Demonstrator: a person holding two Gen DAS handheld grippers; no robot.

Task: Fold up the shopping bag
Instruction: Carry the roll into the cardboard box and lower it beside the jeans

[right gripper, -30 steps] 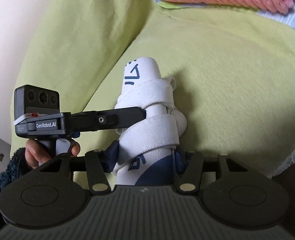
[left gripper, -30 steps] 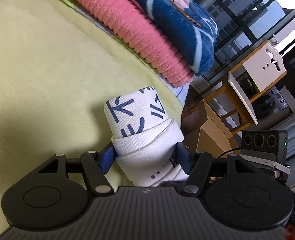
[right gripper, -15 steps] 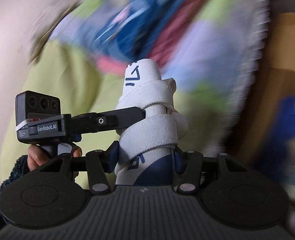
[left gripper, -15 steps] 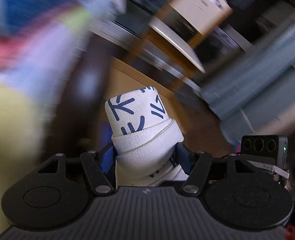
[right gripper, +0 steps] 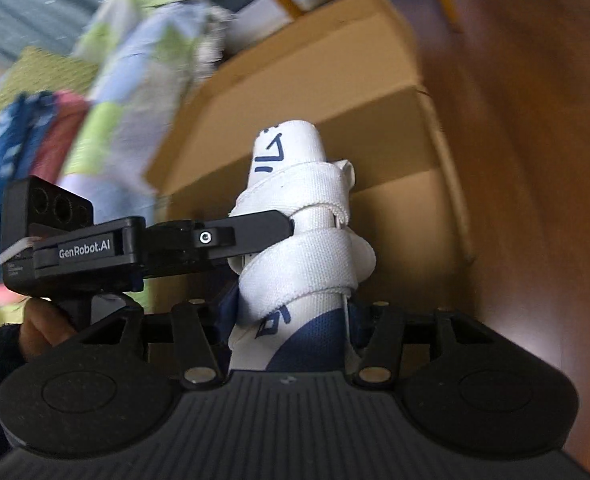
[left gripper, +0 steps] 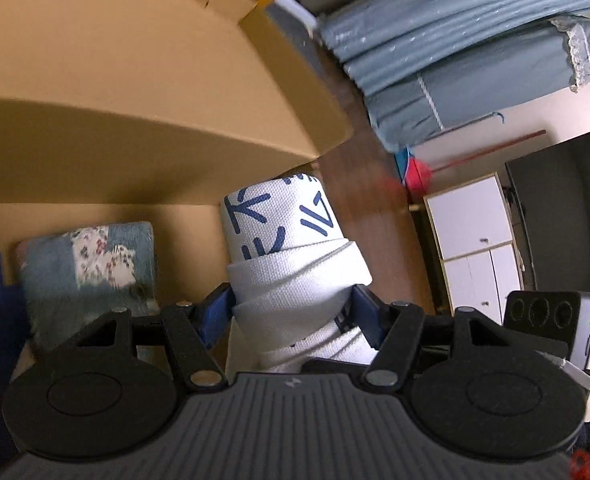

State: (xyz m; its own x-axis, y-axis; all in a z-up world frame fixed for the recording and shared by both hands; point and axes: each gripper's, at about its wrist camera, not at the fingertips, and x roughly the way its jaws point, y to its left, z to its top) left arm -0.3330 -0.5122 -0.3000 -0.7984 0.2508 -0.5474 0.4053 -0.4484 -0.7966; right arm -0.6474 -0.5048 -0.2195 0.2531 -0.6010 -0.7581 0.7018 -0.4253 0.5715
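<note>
The shopping bag is a white roll with blue marks, bound by its own white straps. My left gripper is shut on its lower part, blue pads pressing both sides. In the right wrist view the same roll stands upright, and my right gripper is shut on its navy bottom end. The left gripper's black finger crosses the roll from the left, with a hand below it. The roll hangs over an open cardboard box.
Inside the box lies a folded blue patchwork cloth. The box stands on a brown wooden floor beside the bed's checked bedding. Grey-blue rolled fabric and a white cabinet lie beyond.
Both grippers have swung together, still holding the roll, from above the yellow-green bed cover to above the cardboard box beside the bed. The grip on the roll looks the same.
</note>
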